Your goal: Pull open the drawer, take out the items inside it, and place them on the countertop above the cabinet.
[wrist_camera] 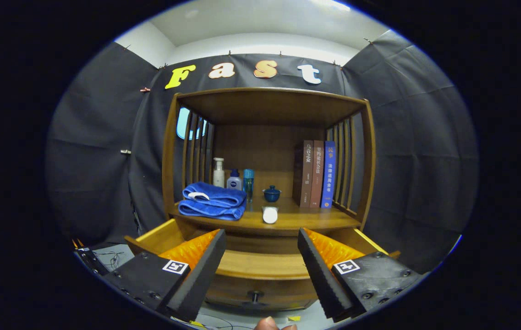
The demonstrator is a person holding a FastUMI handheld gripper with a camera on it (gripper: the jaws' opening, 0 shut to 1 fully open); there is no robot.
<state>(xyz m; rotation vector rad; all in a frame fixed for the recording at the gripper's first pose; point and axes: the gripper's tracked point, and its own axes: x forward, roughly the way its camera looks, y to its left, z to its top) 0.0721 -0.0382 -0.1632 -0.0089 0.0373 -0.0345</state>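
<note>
2 fingers of the gripper (260, 270) are standing wide apart, holding nothing, hovering over the front of the drawer (260, 265). 1 drawer is standing pulled out below the countertop (297, 220) of the cabinet (269, 160); its knob (255, 297) is showing between the fingers, low on the front panel. Whether anything is lying inside the drawer cannot be told, as the fingers and front panel are hiding the interior.

On the countertop, beyond the fingers, the following are sitting:
- 1 folded towel (213, 200), at the left front.
- 3 bottles behind the towel: 1 pump bottle (218, 173), 1 squat bottle (234, 180), 1 slim bottle (249, 183), standing side by side.
- 1 lidded cup (271, 194), near the middle, apart from the bottles.
- 1 white roll (270, 214), lying on its side at the front edge, just ahead of the cup.
- 3 books (316, 174), standing upright together against the right slats.

1 fingertip (267, 324) of a person is showing beneath the gripper.
</note>
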